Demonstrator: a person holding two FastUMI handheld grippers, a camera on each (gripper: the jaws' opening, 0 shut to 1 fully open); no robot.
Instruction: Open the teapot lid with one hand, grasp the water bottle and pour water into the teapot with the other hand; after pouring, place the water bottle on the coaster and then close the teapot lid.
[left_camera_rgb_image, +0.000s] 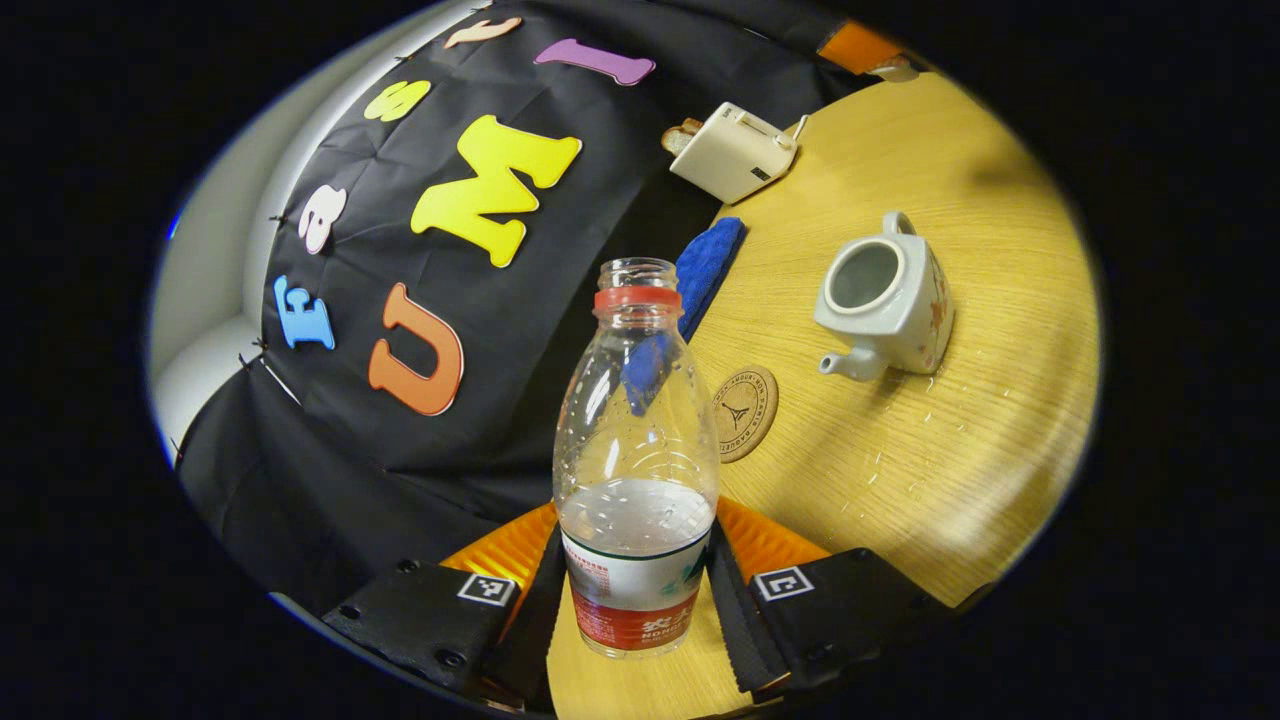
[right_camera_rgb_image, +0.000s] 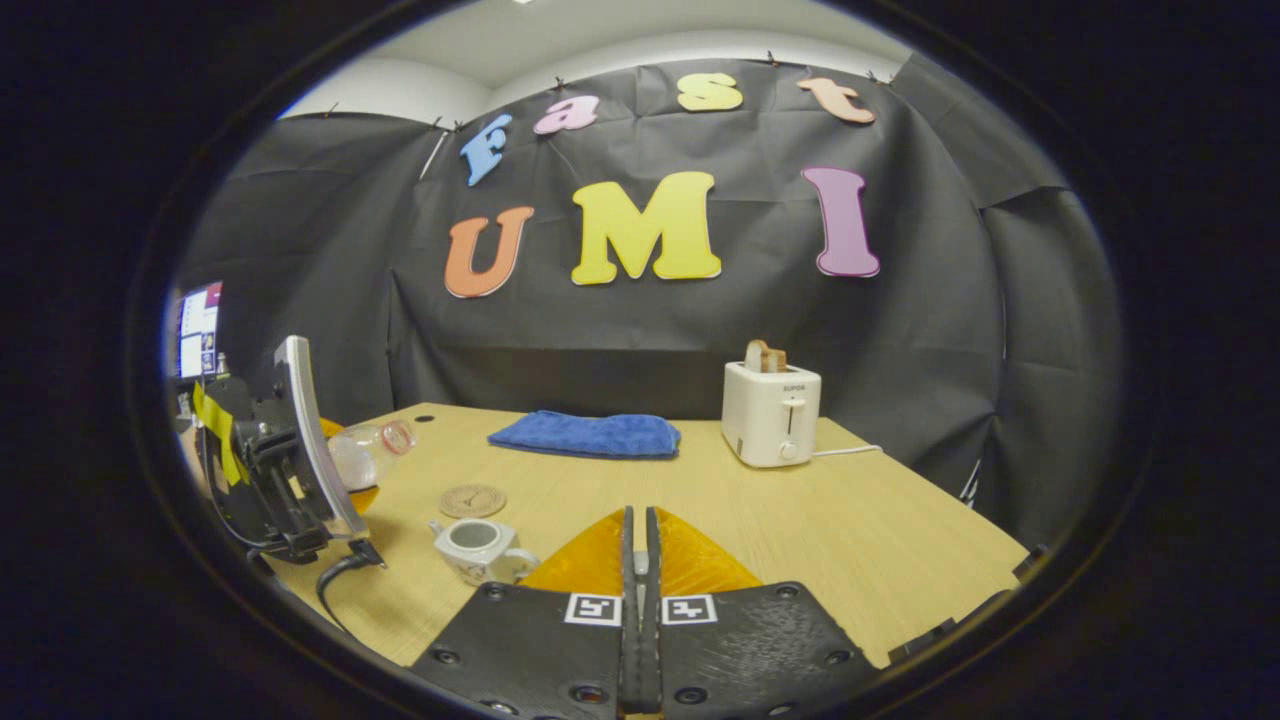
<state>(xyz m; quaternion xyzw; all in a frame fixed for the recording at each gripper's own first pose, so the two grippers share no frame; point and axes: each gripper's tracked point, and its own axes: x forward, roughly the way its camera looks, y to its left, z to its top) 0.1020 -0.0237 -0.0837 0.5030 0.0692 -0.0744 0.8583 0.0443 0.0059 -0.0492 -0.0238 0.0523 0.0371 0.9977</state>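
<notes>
Two fingers of the left gripper (left_camera_rgb_image: 637, 590) clamp the water bottle (left_camera_rgb_image: 637, 450) at its label band in the left gripper view, one on each side. The grip sits low on the body, which leaves the neck and open mouth free for pouring. The bottle has no cap; a red ring circles its neck, the clear wall is beaded with droplets, and water stands at roughly a third of its height. It is carried above the table (left_camera_rgb_image: 960, 440), tilted relative to it. Beyond it lies the teapot (left_camera_rgb_image: 885, 300), white with an orange pattern, lid off and mouth open, spout toward the round coaster (left_camera_rgb_image: 745, 412) just beside it. The coaster is bare, ready to receive the bottle. Droplets lie on the wood near the teapot. A blue cloth (left_camera_rgb_image: 708, 262) and a white toaster (left_camera_rgb_image: 732, 152) lie farther back.

In the right gripper view, the right gripper (right_camera_rgb_image: 637, 560) is clenched, its fingers pressed nearly together. A small pale object may sit in the slit between them, possibly the lid; the view is too poor to confirm this. The gripper is held back from the teapot (right_camera_rgb_image: 478, 548), which keeps the pouring path clear. The coaster (right_camera_rgb_image: 472, 500) lies just behind the teapot. At left, the other gripper holds the bottle (right_camera_rgb_image: 368, 450) nearly on its side, mouth toward the cloth (right_camera_rgb_image: 585, 435). The toaster (right_camera_rgb_image: 770, 412) stands at the rear.
</notes>
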